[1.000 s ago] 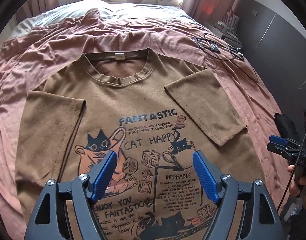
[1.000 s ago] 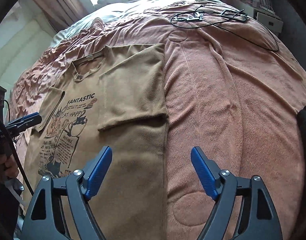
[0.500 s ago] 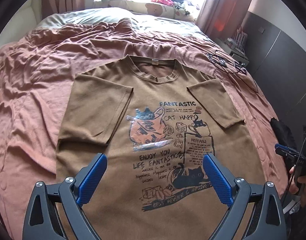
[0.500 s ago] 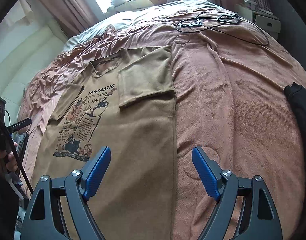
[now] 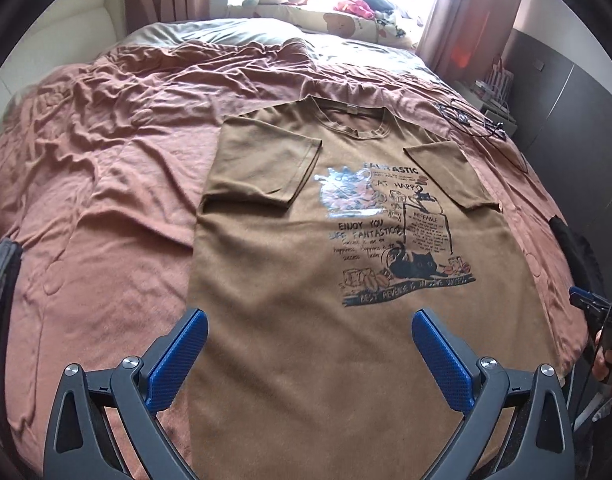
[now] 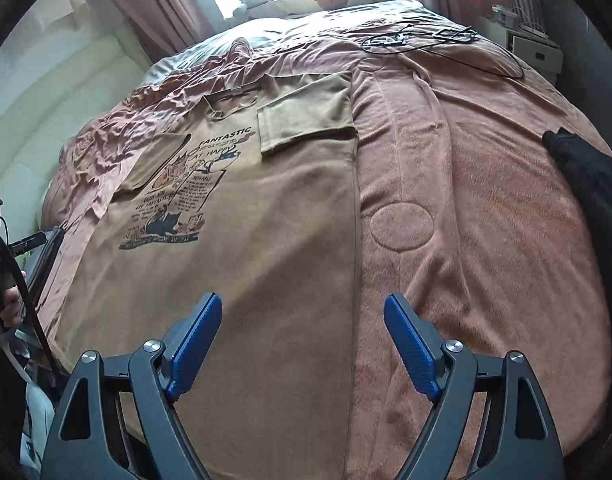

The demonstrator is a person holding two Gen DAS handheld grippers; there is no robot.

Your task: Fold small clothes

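Both grippers have pulled back toward the foot edge of the bed (image 5: 106, 200) since a second ago. Left wrist view: left gripper (image 5: 307, 354) gaping wide, holding nothing, hovering over the brown t-shirt (image 5: 306, 280) hem. Shirt lies flat mid-bed, sleeves folded in. Right wrist view: right gripper (image 6: 302, 344) also wide open, empty, straddling the t-shirt (image 6: 266, 240) right edge.

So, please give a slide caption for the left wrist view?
Open left tool above a brown cat-print T-shirt, both sleeves folded inward, on a rust-pink bedspread.
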